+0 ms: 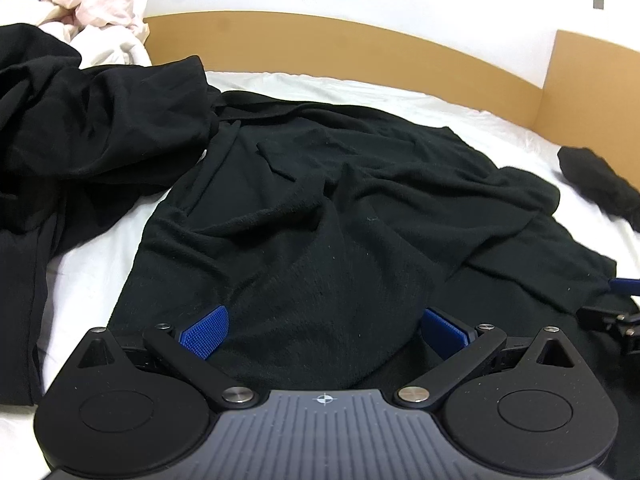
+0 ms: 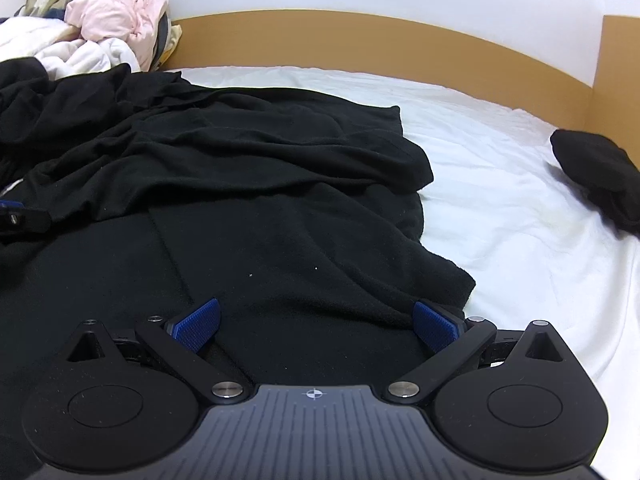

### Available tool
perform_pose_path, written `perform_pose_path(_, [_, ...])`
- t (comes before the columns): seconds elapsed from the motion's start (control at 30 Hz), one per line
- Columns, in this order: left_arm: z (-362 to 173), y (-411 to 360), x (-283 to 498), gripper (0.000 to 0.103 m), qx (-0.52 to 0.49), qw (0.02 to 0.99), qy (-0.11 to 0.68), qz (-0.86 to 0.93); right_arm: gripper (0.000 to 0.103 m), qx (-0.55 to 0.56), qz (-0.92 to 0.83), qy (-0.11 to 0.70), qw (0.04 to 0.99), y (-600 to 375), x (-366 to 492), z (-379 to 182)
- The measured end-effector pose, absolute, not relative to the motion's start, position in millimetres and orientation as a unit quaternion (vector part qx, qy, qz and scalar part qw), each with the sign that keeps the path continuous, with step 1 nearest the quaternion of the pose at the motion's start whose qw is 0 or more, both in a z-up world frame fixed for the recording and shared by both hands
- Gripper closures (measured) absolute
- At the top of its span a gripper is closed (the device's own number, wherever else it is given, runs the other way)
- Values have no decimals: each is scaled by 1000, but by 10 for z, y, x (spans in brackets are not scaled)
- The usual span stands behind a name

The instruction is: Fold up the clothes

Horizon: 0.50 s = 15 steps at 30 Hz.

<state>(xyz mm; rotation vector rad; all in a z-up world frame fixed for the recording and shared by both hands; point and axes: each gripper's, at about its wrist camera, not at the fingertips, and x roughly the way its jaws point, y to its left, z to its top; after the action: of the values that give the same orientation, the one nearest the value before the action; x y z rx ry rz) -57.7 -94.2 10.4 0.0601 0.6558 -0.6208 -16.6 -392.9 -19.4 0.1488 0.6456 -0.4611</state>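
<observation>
Garment [image 1: 320,208], black and rumpled, lies spread on the bed [image 2: 500,184], running away from both grippers. Left gripper [image 1: 324,330] and right gripper [image 2: 316,322] hang over its near edge, jaws spread wide, pinching nothing; neither is clearly nearer.

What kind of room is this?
Most likely a bedroom: a white sheet covers a bed with a wooden headboard, a black garment is spread on it, and clothes are piled in the corner.
</observation>
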Motion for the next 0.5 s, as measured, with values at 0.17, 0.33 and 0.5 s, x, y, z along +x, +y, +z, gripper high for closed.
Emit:
perform_pose_path(0.17, [92, -863, -559, 1, 6, 898, 316, -307, 0, 74, -224, 315, 919, -3947, -177, -166])
perform_pose_path(0.33, [90, -854, -549, 1, -2, 897, 316, -309, 0, 78, -222, 316, 919, -3996, -199, -125])
perform_pose_path(0.5, [89, -854, -550, 1, -4, 897, 316, -310, 0, 78, -222, 315, 919, -3996, -220, -126])
